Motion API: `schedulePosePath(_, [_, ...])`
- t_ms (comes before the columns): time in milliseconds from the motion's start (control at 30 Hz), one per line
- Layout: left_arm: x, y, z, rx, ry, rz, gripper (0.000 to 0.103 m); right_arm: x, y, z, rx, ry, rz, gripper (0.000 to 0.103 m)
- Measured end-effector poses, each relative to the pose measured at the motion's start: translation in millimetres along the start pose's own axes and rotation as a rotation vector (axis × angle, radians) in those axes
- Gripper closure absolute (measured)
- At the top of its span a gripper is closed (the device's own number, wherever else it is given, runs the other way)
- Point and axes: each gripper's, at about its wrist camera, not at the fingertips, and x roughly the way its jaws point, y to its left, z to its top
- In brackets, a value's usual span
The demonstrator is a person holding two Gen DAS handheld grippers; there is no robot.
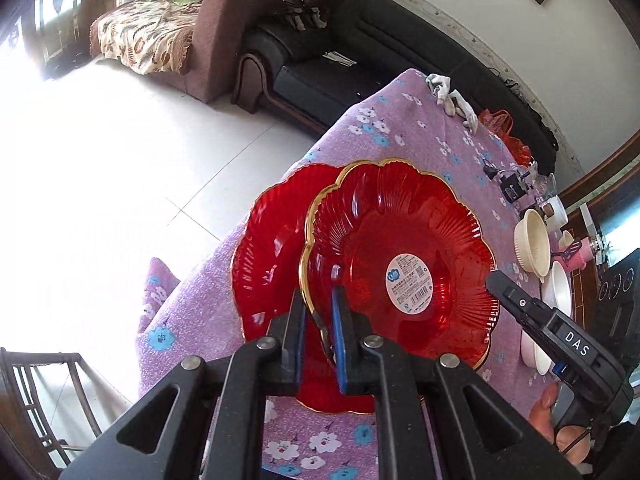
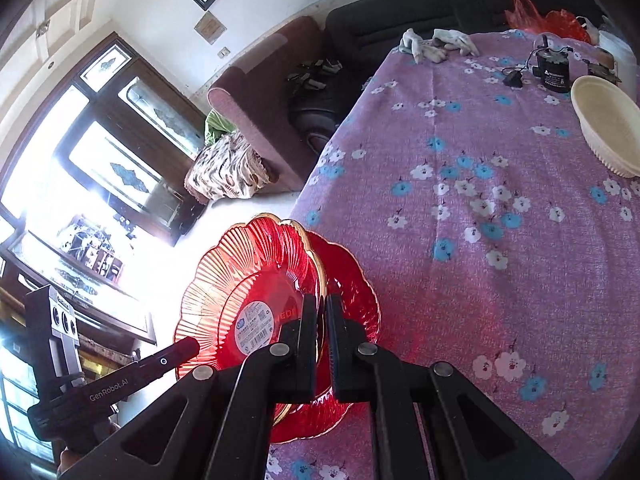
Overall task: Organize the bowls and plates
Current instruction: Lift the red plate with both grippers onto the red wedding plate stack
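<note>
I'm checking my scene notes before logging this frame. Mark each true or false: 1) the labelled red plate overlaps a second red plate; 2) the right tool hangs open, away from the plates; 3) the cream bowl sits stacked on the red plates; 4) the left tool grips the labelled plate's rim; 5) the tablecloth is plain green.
1) True: the labelled plate lies over the lower red plate.
2) False: the right tool is closed on the labelled plate's rim.
3) False: the cream bowl stands apart, further along the table.
4) True: the left tool clamps its gold edge.
5) False: the tablecloth is purple with white and blue flowers.
</note>
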Motion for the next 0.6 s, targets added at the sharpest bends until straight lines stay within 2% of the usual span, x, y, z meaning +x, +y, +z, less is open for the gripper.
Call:
schedulePosePath(300, [30, 20, -7, -0.013, 0.07, 0.041, 0.092, 44, -15, -14, 0.031, 0.091, -0.037, 0.096])
schedulePosePath(433, [28, 16, -4, 0.006, 0.06, 0.067, 0.092, 55, -16, -15, 0.023, 0.103, -0.05, 0.096])
schedulePosePath(600, [19, 12, -2, 0.062, 0.005, 0.161, 0.09, 64, -17, -18, 0.012, 0.11, -0.064, 0.096])
